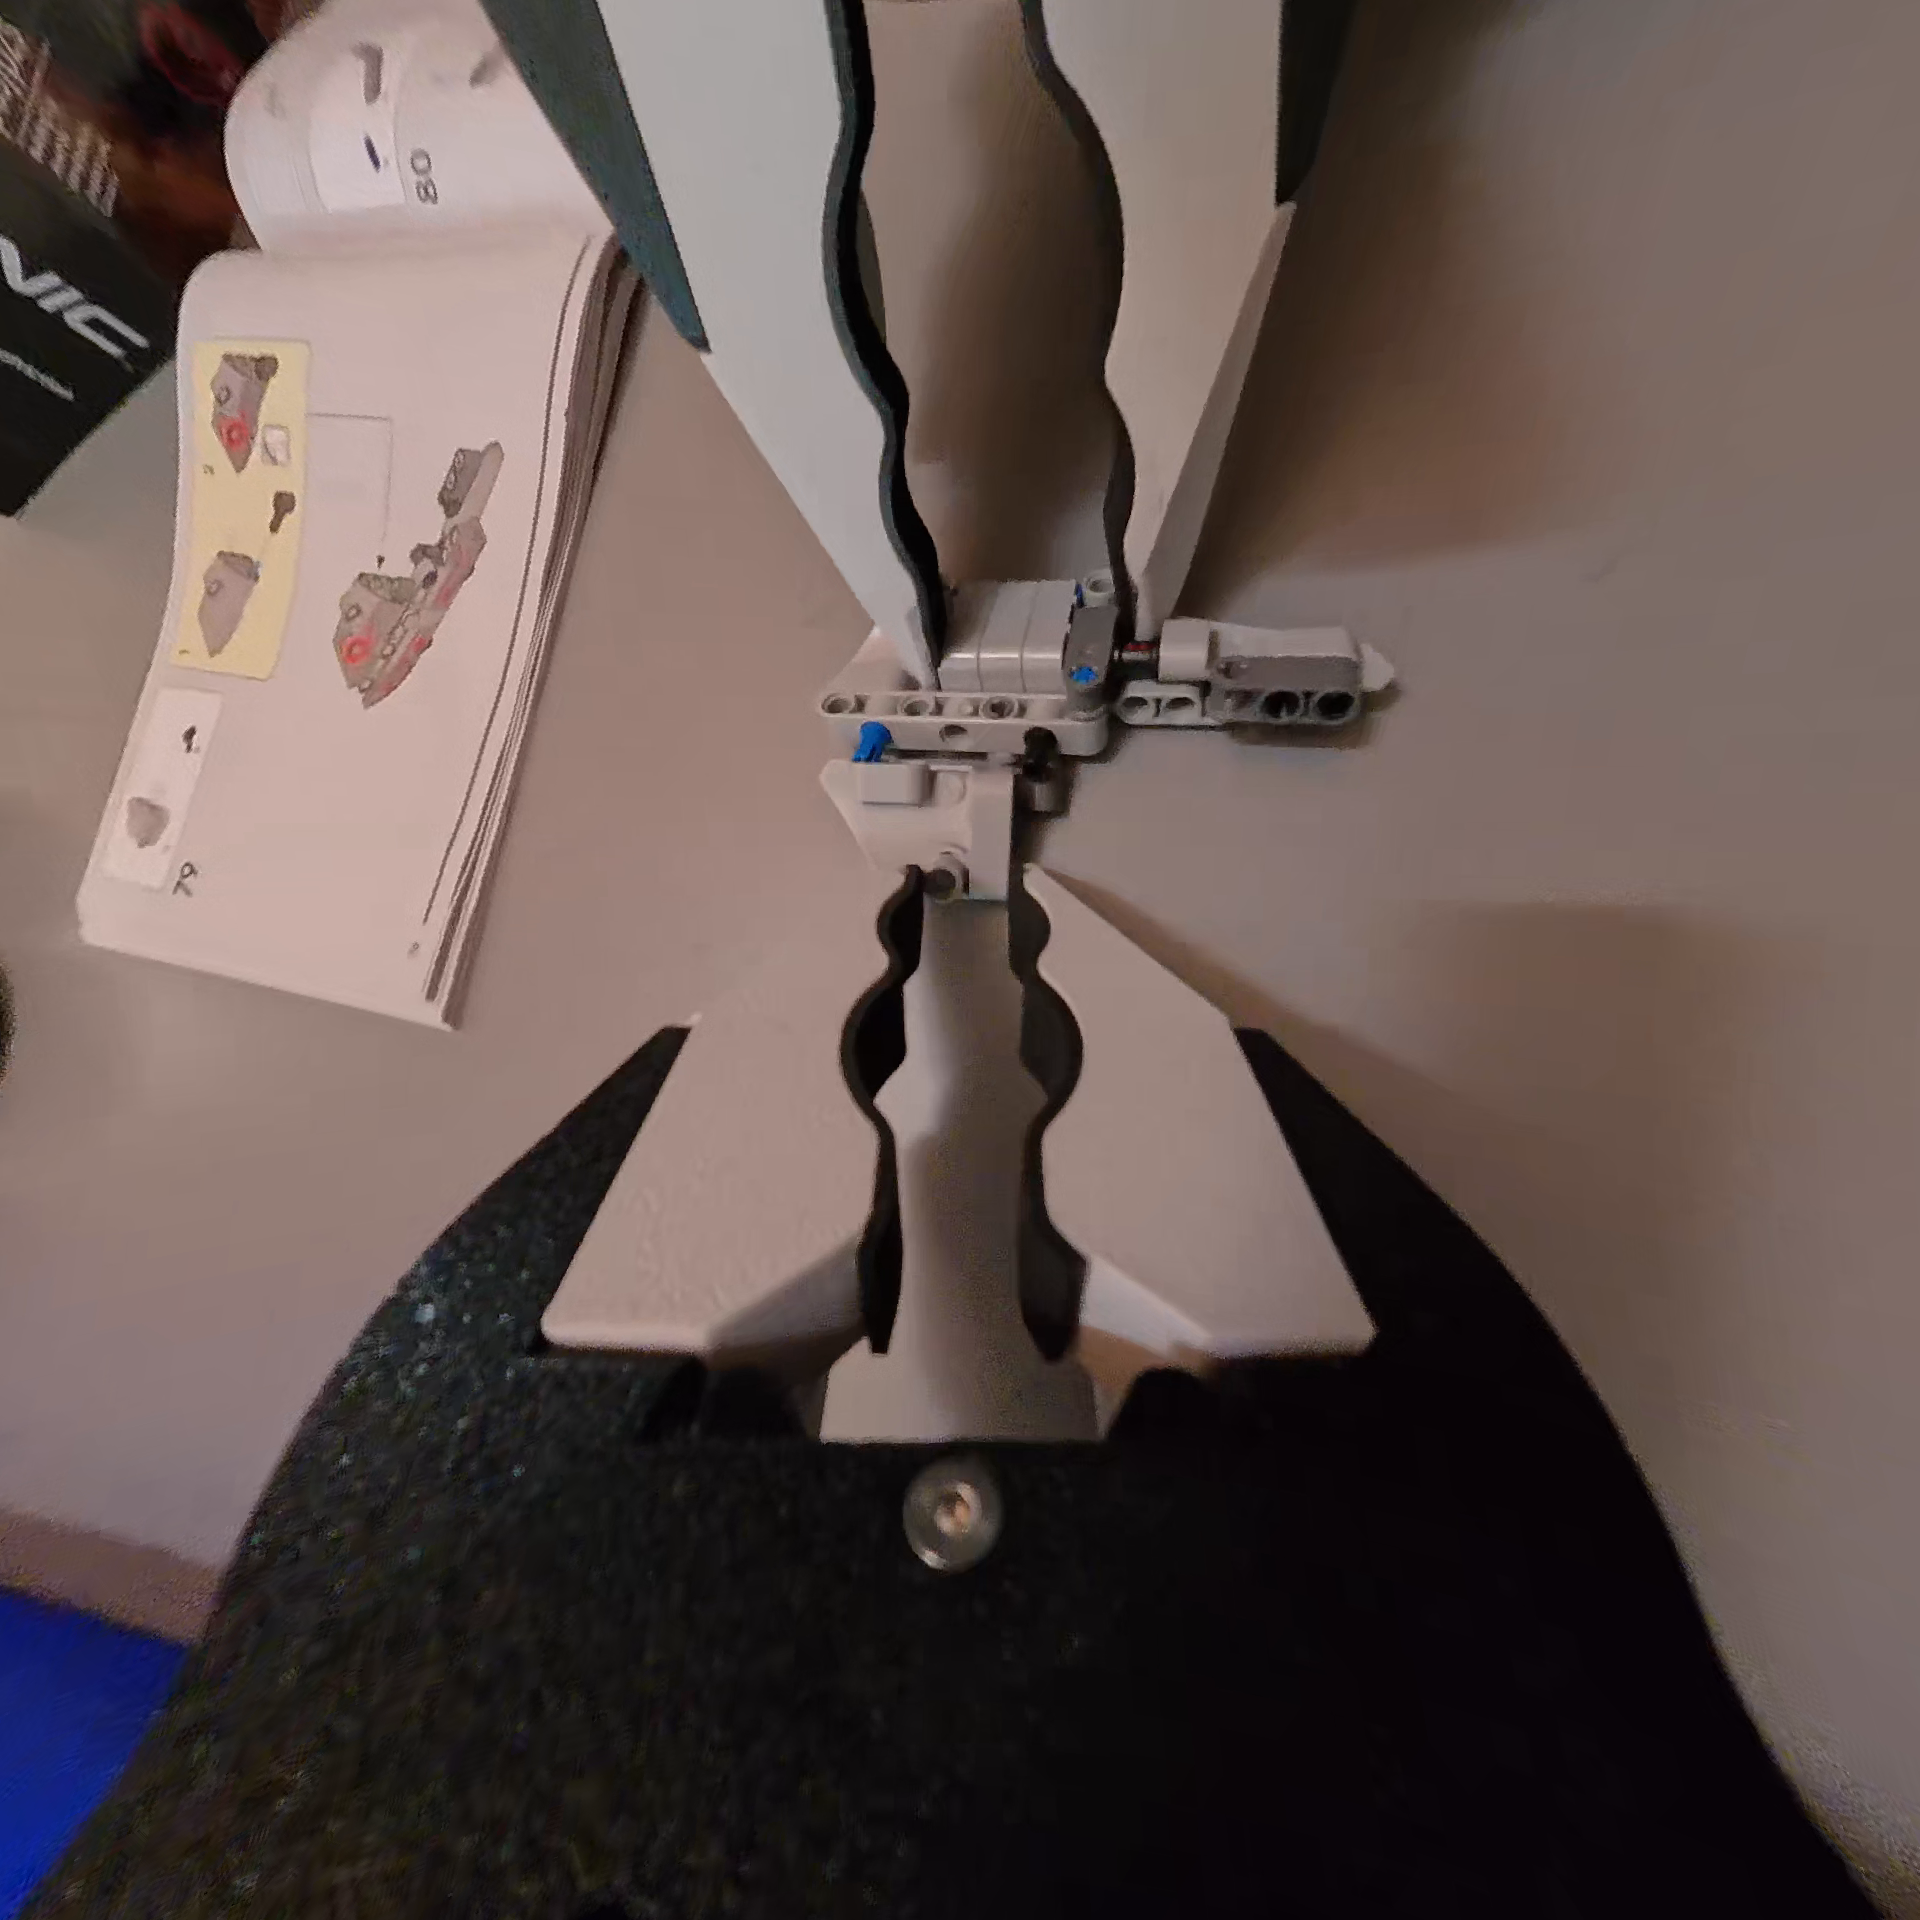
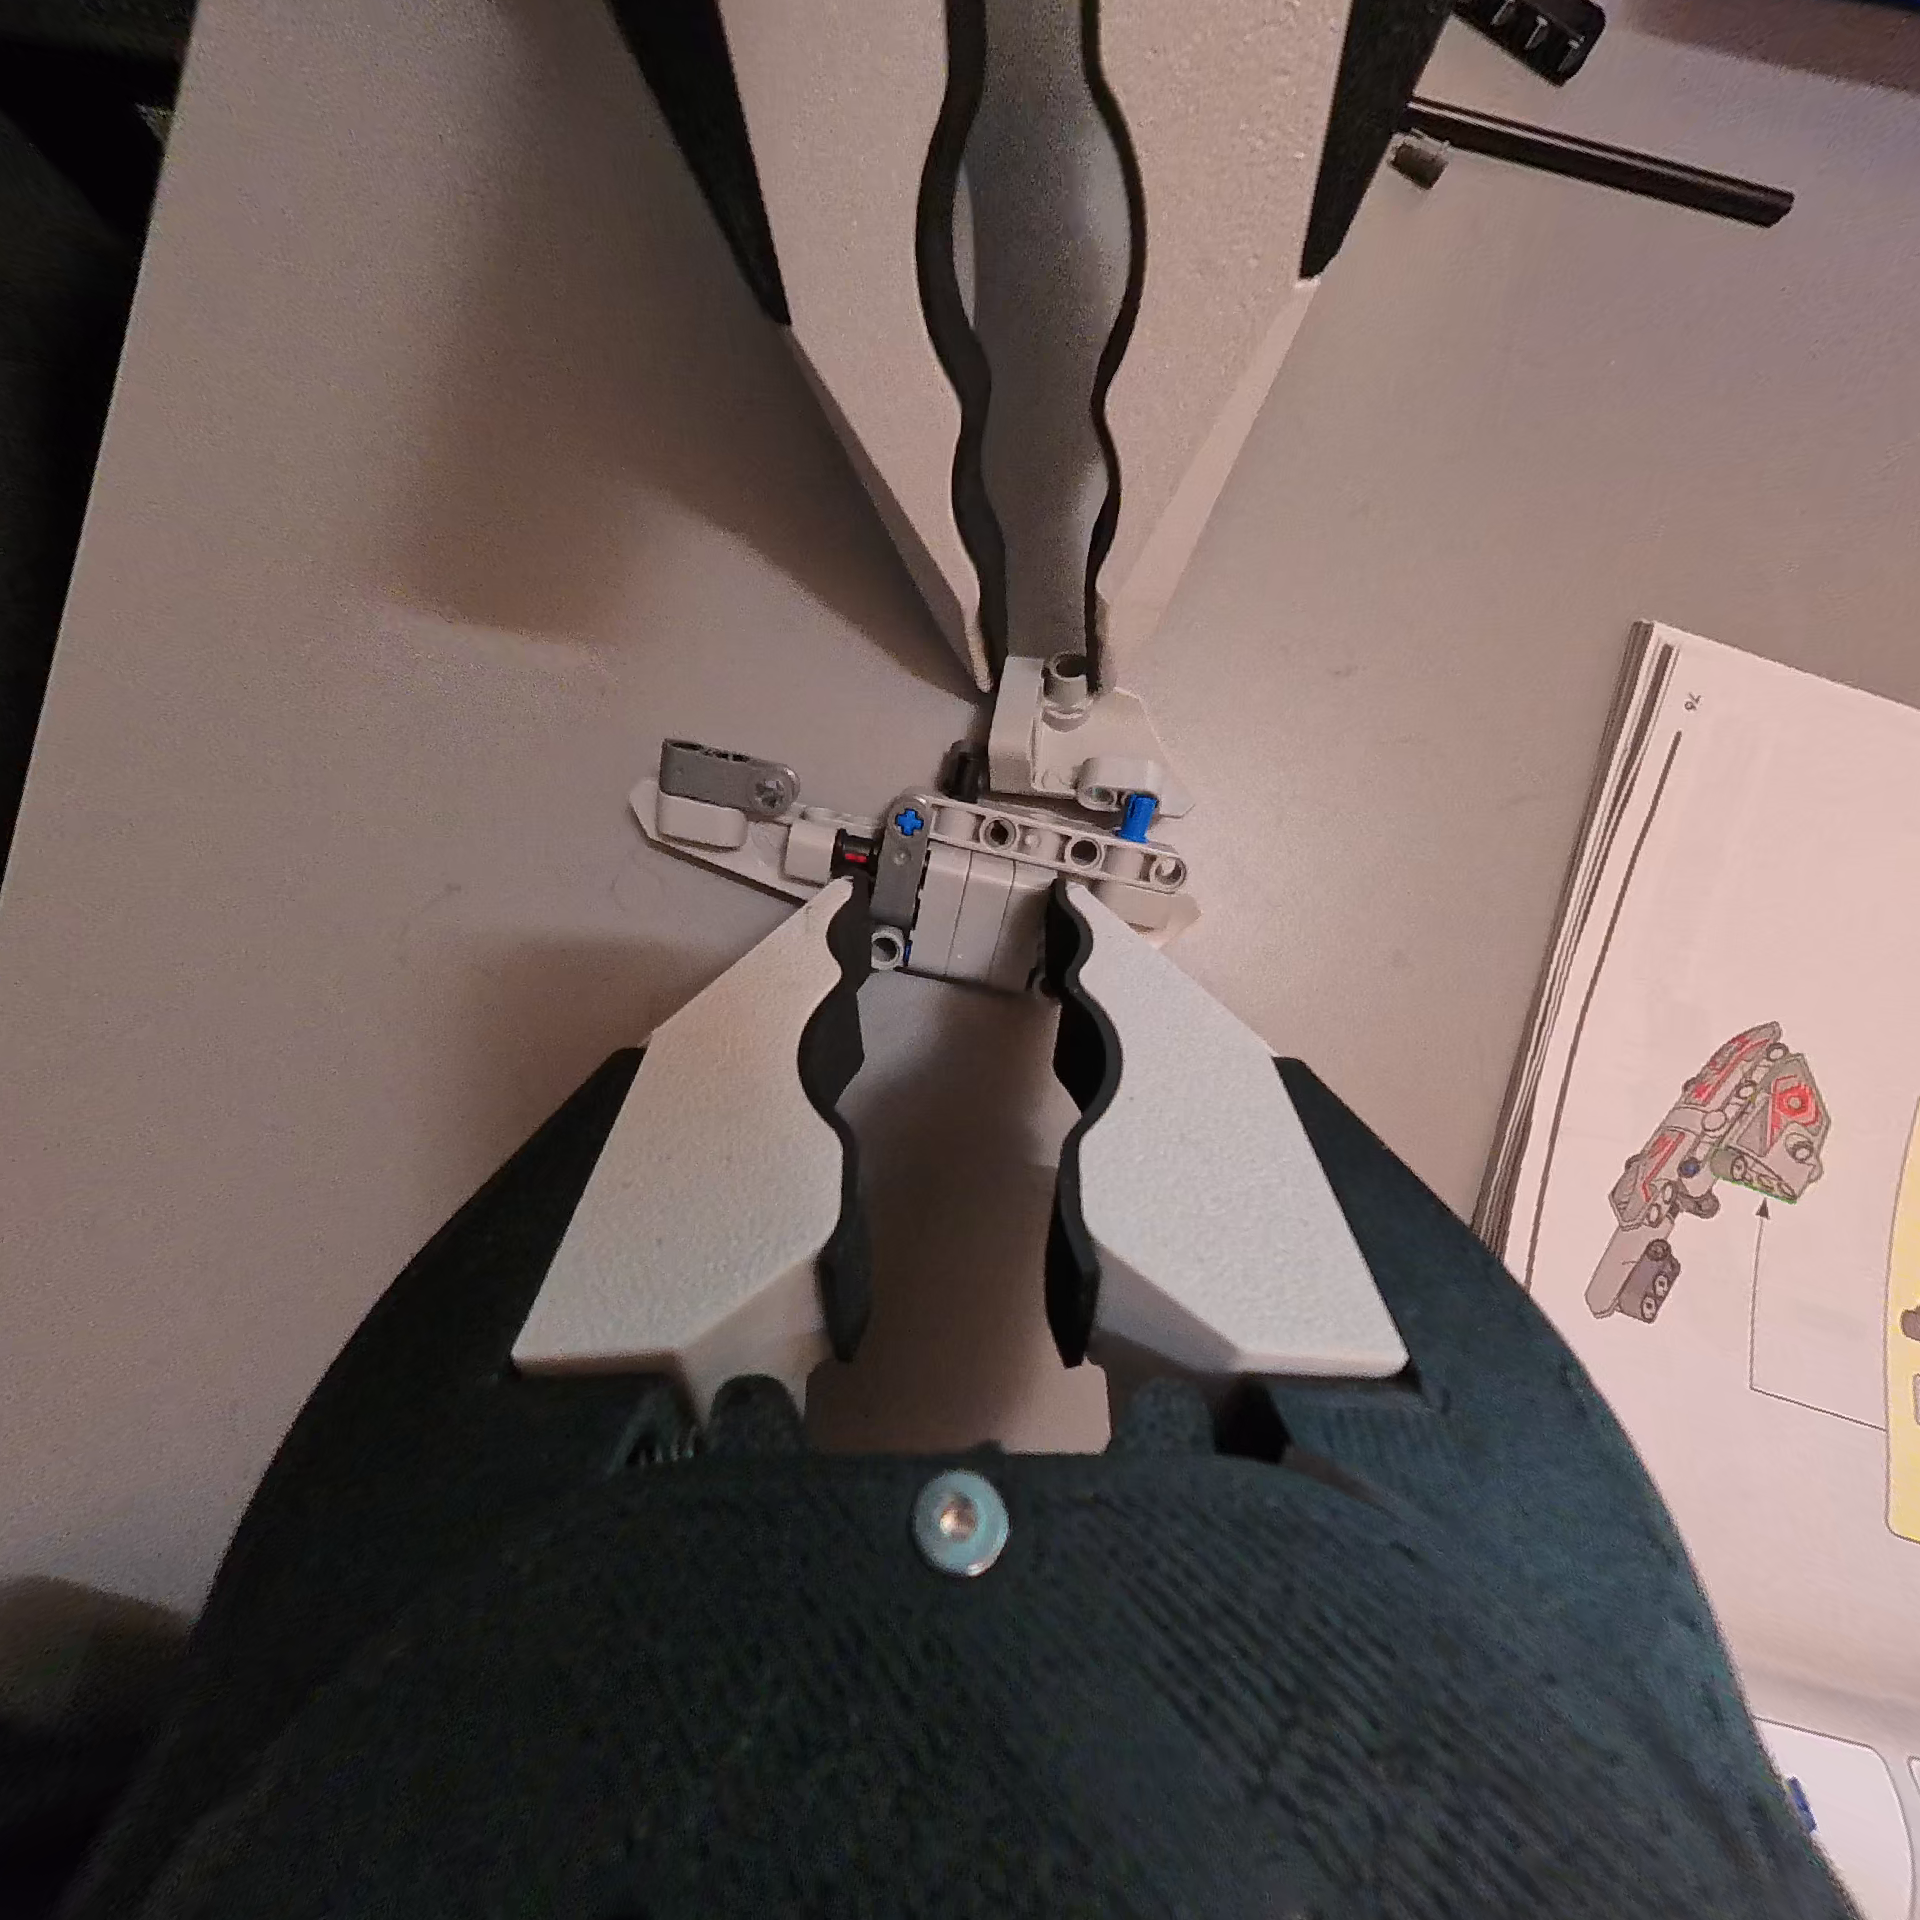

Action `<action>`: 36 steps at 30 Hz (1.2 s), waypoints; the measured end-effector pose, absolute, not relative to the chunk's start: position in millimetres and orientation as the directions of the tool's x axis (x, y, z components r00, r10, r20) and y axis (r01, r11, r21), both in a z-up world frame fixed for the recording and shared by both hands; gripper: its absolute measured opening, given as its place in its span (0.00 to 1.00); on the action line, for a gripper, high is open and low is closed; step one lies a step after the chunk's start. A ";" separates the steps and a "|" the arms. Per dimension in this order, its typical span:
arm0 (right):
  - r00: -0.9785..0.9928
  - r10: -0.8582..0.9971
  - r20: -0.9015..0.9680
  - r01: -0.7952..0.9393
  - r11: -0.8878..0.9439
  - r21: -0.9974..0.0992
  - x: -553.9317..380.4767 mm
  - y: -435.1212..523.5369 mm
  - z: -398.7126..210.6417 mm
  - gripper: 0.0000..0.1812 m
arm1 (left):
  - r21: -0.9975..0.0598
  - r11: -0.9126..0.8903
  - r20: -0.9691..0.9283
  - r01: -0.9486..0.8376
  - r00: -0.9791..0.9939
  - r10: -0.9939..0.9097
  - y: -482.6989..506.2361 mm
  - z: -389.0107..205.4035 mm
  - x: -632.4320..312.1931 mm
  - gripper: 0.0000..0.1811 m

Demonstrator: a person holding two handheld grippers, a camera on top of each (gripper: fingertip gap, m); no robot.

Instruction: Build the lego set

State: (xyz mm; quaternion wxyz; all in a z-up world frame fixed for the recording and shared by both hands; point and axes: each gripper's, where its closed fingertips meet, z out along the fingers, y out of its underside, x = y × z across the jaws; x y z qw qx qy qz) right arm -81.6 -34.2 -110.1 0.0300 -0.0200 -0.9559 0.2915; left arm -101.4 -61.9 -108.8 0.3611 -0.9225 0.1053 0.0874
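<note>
A grey lego assembly (image 1: 997, 707) with blue pins rests on the pale table, held between both grippers from opposite sides. My left gripper (image 1: 966, 883) is shut on its light grey panel piece (image 1: 977, 821) at the near end. My right gripper (image 2: 951, 935) is shut on the grey block section (image 2: 966, 914) of the same assembly (image 2: 1039, 831). In the left wrist view the right gripper (image 1: 1029, 613) comes in from the top; in the right wrist view the left gripper (image 2: 1039, 665) comes in from the top. A grey beam arm (image 1: 1257, 675) sticks out sideways.
An open instruction booklet (image 1: 343, 644) lies on the table left of the assembly, also at the right edge of the right wrist view (image 2: 1714, 1039). A dark box (image 1: 62, 312) sits beyond it. A black rod (image 2: 1600, 166) lies at the far right. My hands' fingertips stand some 4 cm from each other.
</note>
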 end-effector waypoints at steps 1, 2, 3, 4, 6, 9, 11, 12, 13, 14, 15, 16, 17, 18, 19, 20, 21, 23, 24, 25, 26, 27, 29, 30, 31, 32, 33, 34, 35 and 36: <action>-0.997 0.054 0.047 0.018 0.830 -0.558 -81.7 -34.2 -110.0 0.18 | -0.674 -0.689 -0.235 -0.265 0.962 -0.139 -61.4 -108.7 -101.6 0.07; -0.998 0.052 0.048 0.017 0.831 -0.556 -81.7 -34.0 -110.1 0.18 | -0.695 -0.660 -0.247 -0.286 0.957 -0.155 -60.5 -108.4 -101.1 0.07; -0.998 0.050 0.048 0.015 0.831 -0.555 -81.8 -33.9 -110.1 0.18 | -0.706 -0.638 -0.263 -0.308 0.950 -0.167 -59.9 -108.6 -101.0 0.07; -0.998 0.050 0.048 0.015 0.832 -0.555 -81.9 -33.9 -110.0 0.18 | -0.712 -0.623 -0.275 -0.323 0.945 -0.176 -59.6 -108.5 -100.4 0.07; -0.998 0.048 0.047 0.014 0.831 -0.556 -82.0 -34.2 -109.9 0.18 | -0.713 -0.604 -0.307 -0.356 0.933 -0.188 -58.9 -107.8 -100.3 0.09; -0.998 0.049 0.044 0.016 0.830 -0.557 -82.0 -34.2 -109.9 0.18 | -0.713 -0.595 -0.324 -0.372 0.927 -0.191 -58.9 -105.6 -99.9 0.09; -0.998 0.051 0.037 0.021 0.828 -0.561 -82.1 -34.2 -110.1 0.18 | -0.726 -0.571 -0.337 -0.384 0.922 -0.191 -56.4 -102.0 -97.7 0.07; -0.998 0.050 0.033 0.023 0.827 -0.562 -82.1 -34.3 -110.1 0.18 | -0.724 -0.572 -0.335 -0.386 0.921 -0.197 -55.7 -102.8 -96.5 0.04; -0.998 0.048 0.032 0.022 0.827 -0.562 -82.1 -34.5 -110.1 0.18 | -0.719 -0.582 -0.326 -0.381 0.924 -0.202 -55.3 -105.4 -95.7 0.03; -0.998 0.047 0.032 0.021 0.827 -0.561 -82.1 -34.6 -110.1 0.18 | -0.717 -0.588 -0.321 -0.375 0.926 -0.199 -54.4 -106.7 -96.4 0.03; -0.998 0.046 0.033 0.020 0.828 -0.560 -82.1 -34.9 -110.1 0.18 | -0.716 -0.595 -0.309 -0.364 0.931 -0.197 -54.0 -107.6 -96.7 0.03; -0.998 0.044 0.036 0.017 0.829 -0.560 -82.2 -35.2 -110.1 0.18 | -0.720 -0.603 -0.284 -0.344 0.938 -0.197 -53.7 -108.5 -96.0 0.03; -0.998 0.045 0.037 0.017 0.829 -0.559 -82.2 -35.3 -110.0 0.18 | -0.722 -0.608 -0.264 -0.330 0.944 -0.199 -53.2 -109.3 -95.1 0.03; -0.998 0.044 0.039 0.015 0.830 -0.557 -82.2 -35.4 -109.9 0.18 | -0.723 -0.608 -0.260 -0.327 0.945 -0.198 -52.1 -109.0 -94.9 0.03; -0.998 0.045 0.041 0.014 0.832 -0.554 -82.2 -35.3 -109.9 0.18 | -0.720 -0.610 -0.266 -0.331 0.943 -0.198 -51.8 -108.7 -95.4 0.03; -0.998 0.045 0.045 0.013 0.835 -0.551 -82.2 -35.1 -109.9 0.18 | -0.715 -0.618 -0.267 -0.327 0.945 -0.191 -52.1 -108.4 -96.5 0.03; -0.998 0.045 0.048 0.011 0.836 -0.549 -82.3 -35.0 -109.7 0.18 | -0.707 -0.631 -0.261 -0.318 0.948 -0.185 -53.1 -108.5 -97.3 0.03; -0.998 0.052 0.045 0.019 0.839 -0.544 -82.3 -34.8 -109.8 0.18 | -0.678 -0.666 -0.261 -0.312 0.949 -0.178 -54.5 -107.4 -98.6 0.03; -0.997 0.059 0.044 0.026 0.841 -0.540 -82.7 -34.7 -109.9 0.18 | -0.661 -0.681 -0.264 -0.315 0.947 -0.182 -54.8 -105.6 -97.9 0.03; -0.997 0.064 0.043 0.030 0.843 -0.537 -83.1 -34.8 -109.9 0.18 | -0.634 -0.703 -0.268 -0.322 0.944 -0.190 -56.1 -105.2 -97.5 0.03; -0.997 0.064 0.047 0.029 0.844 -0.535 -83.2 -35.1 -109.8 0.18 | -0.610 -0.719 -0.274 -0.332 0.940 -0.201 -57.3 -104.8 -97.2 0.03; -0.997 0.064 0.049 0.028 0.845 -0.535 -83.5 -35.3 -109.7 0.18 | -0.591 -0.731 -0.277 -0.340 0.937 -0.212 -58.2 -104.3 -96.9 0.03; -0.997 0.066 0.050 0.029 0.844 -0.535 -83.9 -35.7 -109.8 0.18 | -0.571 -0.741 -0.272 -0.352 0.933 -0.234 -59.2 -103.6 -96.0 0.03; -0.996 0.069 0.049 0.032 0.842 -0.538 -84.3 -35.9 -109.8 0.18 | -0.568 -0.741 -0.267 -0.359 0.932 -0.246 -59.4 -103.2 -95.5 0.03; -0.996 0.072 0.045 0.036 0.840 -0.542 -84.6 -35.9 -109.9 0.18 | -0.565 -0.739 -0.266 -0.365 0.929 -0.255 -59.5 -103.0 -95.7 0.03; -0.996 0.074 0.042 0.039 0.837 -0.546 -84.9 -35.9 -110.0 0.18 | -0.561 -0.740 -0.270 -0.372 0.927 -0.261 -60.0 -102.7 -96.9 0.03; -0.996 0.075 0.039 0.042 0.835 -0.549 -84.8 -35.8 -110.2 0.18 | -0.559 -0.740 -0.281 -0.374 0.925 -0.255 -60.6 -100.7 -100.2 0.03; -0.996 0.077 0.036 0.044 0.833 -0.552 -84.9 -35.8 -110.2 0.18 | -0.560 -0.740 -0.289 -0.374 0.925 -0.249 -60.9 -97.8 -102.9 0.03; -0.996 0.078 0.036 0.046 0.832 -0.553 -84.8 -35.8 -110.2 0.18 | -0.560 -0.738 -0.291 -0.377 0.923 -0.251 -60.9 -95.2 -103.9 0.03; -0.996 0.078 0.037 0.044 0.832 -0.553 -84.9 -35.8 -110.2 0.18 | -0.558 -0.736 -0.286 -0.383 0.921 -0.263 -60.4 -94.0 -102.7 0.03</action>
